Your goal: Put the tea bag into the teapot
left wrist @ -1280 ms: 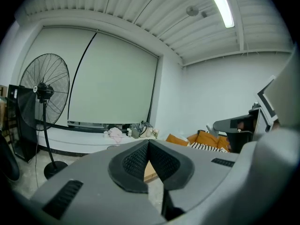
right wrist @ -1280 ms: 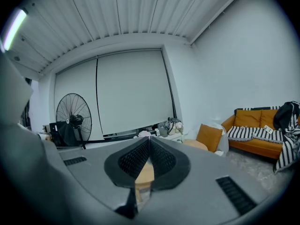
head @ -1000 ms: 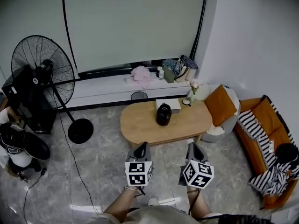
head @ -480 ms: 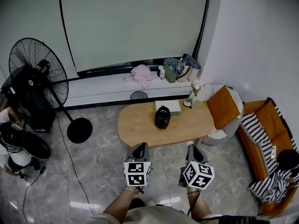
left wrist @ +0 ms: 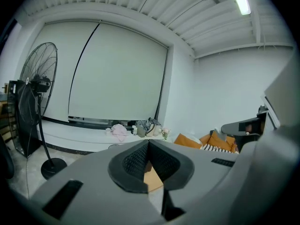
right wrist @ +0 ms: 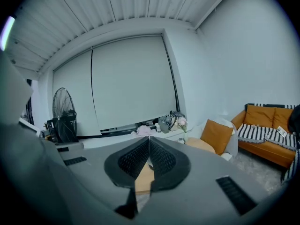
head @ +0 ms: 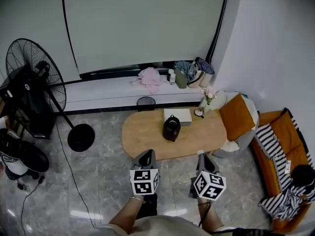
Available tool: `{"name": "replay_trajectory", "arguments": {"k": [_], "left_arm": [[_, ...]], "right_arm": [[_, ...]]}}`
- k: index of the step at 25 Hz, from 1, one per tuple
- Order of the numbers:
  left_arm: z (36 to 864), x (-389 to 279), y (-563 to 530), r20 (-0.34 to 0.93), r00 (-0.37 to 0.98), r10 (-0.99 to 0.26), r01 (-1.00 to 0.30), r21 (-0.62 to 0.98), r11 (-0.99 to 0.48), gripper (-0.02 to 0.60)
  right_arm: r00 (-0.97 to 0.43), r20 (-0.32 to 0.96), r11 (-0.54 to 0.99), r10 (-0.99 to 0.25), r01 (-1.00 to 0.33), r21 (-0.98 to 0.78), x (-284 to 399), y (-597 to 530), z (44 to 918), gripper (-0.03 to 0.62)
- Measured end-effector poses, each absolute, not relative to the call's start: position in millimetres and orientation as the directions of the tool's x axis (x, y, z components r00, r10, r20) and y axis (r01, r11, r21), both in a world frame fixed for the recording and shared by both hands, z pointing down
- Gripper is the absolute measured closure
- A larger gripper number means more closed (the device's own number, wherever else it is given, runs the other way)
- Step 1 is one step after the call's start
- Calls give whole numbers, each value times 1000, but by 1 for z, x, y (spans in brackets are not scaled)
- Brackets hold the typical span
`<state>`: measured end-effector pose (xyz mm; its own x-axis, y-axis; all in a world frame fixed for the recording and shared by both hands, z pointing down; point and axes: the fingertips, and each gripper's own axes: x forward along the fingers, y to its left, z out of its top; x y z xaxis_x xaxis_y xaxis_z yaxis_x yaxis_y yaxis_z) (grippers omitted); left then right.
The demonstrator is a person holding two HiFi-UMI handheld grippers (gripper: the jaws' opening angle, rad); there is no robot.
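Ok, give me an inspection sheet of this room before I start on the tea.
Surface: oval wooden table, light top.
Job's things: black teapot mid-table; tea bag: nothing seen.
Clutter: white box behind the teapot, flower vase by the far right end.
Grippers: left tool and right tool shut, empty, short of the table.
Cables: cord across the floor near the standing fan.
Surroundings: orange sofa, clothes on the ledge.

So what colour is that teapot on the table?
The teapot is black, clearest in the head view.
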<state>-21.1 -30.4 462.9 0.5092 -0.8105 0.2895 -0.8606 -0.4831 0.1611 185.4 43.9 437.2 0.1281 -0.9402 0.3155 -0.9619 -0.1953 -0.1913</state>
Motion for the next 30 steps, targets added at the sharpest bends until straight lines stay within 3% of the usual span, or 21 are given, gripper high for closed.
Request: {"name": "replay_trajectory", "arguments": {"k": [11,30], "left_arm": [[440,30,-140,236,573,-785,-819,160,-550,575],[452,38,-278,267,530,-805,-847,136,-513,575]], "right_arm": [[191,290,-245,-938,-956,-159,226,-49,417,560],[174,313,-236,-934,-956,-172,241,-187,428,560]]}}
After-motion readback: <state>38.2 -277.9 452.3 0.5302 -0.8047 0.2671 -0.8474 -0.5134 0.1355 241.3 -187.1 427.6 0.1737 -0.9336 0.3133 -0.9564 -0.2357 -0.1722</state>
